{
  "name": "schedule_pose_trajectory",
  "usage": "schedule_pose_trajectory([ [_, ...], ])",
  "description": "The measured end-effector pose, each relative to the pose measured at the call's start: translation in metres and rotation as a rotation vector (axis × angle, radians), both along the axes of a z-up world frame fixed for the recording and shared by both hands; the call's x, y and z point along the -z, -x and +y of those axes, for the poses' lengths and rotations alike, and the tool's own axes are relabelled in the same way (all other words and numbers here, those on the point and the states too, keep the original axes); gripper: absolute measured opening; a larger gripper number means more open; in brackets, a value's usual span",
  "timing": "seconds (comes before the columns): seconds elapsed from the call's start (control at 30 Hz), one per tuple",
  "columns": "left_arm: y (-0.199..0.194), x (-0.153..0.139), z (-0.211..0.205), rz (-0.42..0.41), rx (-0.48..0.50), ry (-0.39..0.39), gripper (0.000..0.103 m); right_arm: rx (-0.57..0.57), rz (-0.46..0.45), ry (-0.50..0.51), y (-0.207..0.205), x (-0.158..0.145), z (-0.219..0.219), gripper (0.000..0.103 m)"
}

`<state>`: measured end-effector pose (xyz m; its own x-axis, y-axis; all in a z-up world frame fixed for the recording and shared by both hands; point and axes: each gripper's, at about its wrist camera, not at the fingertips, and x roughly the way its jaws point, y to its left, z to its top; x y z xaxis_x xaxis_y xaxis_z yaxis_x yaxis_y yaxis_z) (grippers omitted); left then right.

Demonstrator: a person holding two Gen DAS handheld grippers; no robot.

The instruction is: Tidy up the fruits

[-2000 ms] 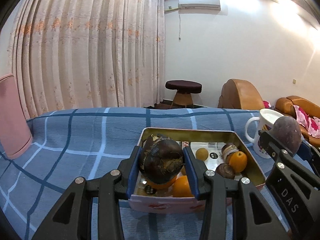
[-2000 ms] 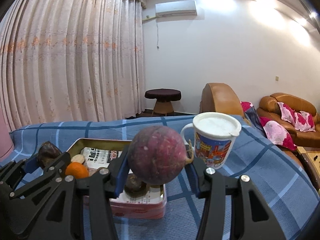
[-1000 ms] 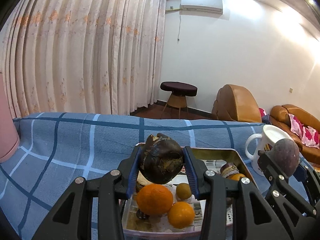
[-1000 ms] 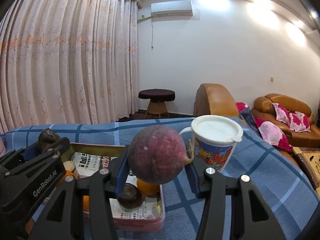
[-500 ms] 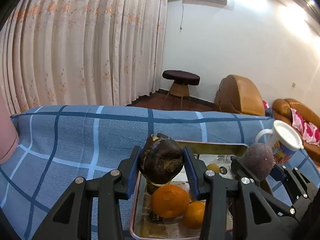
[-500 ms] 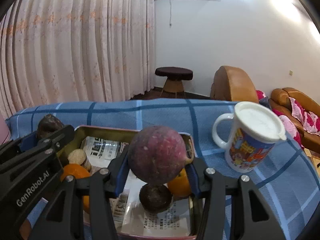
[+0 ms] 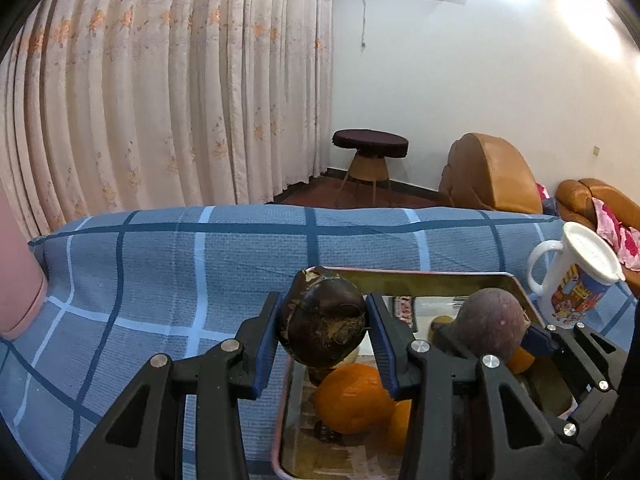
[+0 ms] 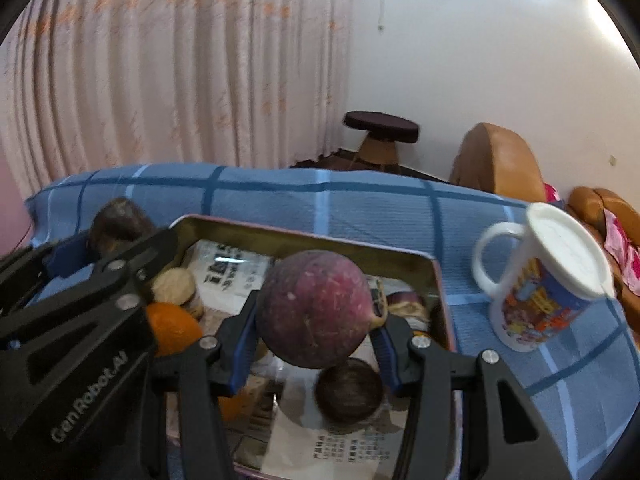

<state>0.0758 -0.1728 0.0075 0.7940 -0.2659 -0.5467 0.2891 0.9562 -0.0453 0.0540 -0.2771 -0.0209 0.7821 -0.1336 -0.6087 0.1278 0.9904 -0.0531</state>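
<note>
Tongs on my left gripper [image 7: 323, 334] pinch a dark brown fruit [image 7: 322, 317] above the tin tray's [image 8: 304, 236] left edge. My right gripper [image 8: 316, 332] clamps a purple fruit [image 8: 316, 307] over the tray, where 2 oranges [image 7: 352, 398] lie; a mug [image 8: 540, 280] stands just beside it.

2 wrist fisheyes, close, angled down; both share tin tray [image 7: 404, 276] [image 8: 304, 236].
</note>
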Motion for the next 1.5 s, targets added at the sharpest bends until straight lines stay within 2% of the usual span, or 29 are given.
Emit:
schedule_pose_trajectory([
  [0.2,-0.006,0.0,0.004,0.037,0.0,0.005,0.044,-0.022,0.038,-0.057,0.0,0.005,-0.012,0.053],
  [0.3,-0.004,0.0,-0.002,0.043,0.02,-0.024,0.044,-0.018,0.054,-0.131,0.001,0.008,-0.025,0.053],
  [0.37,-0.003,0.003,-0.006,0.049,0.032,-0.048,0.044,-0.024,0.052,-0.13,0.003,0.008,-0.026,0.053],
  [0.47,-0.007,0.009,-0.006,0.095,0.048,-0.041,0.044,-0.044,0.063,-0.119,0.004,0.009,-0.022,0.054],
  [0.63,-0.006,0.011,-0.014,0.073,0.073,-0.128,0.044,-0.123,0.082,-0.077,0.005,0.01,-0.006,0.054],
  [0.7,-0.006,0.011,-0.015,0.07,0.078,-0.145,0.044,-0.135,0.079,-0.06,0.008,0.01,-0.002,0.064],
  [0.73,-0.006,0.011,-0.015,0.072,0.083,-0.149,0.044,-0.133,0.073,-0.051,0.01,0.009,0.0,0.078],
  [0.77,-0.007,0.011,-0.015,0.074,0.089,-0.145,0.045,-0.127,0.063,-0.042,0.013,0.009,0.0,0.087],
  [0.83,-0.008,0.01,-0.013,0.087,0.109,-0.124,0.051,-0.122,0.035,-0.034,0.019,0.006,0.0,0.091],
  [0.9,-0.008,0.009,-0.012,0.101,0.108,-0.114,0.077,-0.122,0.015,-0.038,0.025,0.003,-0.003,0.095],
  [0.93,-0.007,0.009,-0.012,0.1,0.111,-0.111,0.08,-0.121,0.013,-0.039,0.023,0.002,-0.005,0.098],
  [1.13,0.001,0.005,-0.02,0.058,0.125,-0.18,0.082,-0.092,0.0,-0.027,0.032,0.0,-0.008,0.102],
  [1.3,0.001,0.009,-0.022,0.112,0.151,-0.176,0.082,-0.069,0.01,-0.033,0.042,0.002,-0.011,0.103],
  [1.5,0.01,0.007,-0.018,0.133,0.186,-0.155,0.086,-0.073,-0.002,-0.025,0.059,0.001,-0.011,0.103],
])
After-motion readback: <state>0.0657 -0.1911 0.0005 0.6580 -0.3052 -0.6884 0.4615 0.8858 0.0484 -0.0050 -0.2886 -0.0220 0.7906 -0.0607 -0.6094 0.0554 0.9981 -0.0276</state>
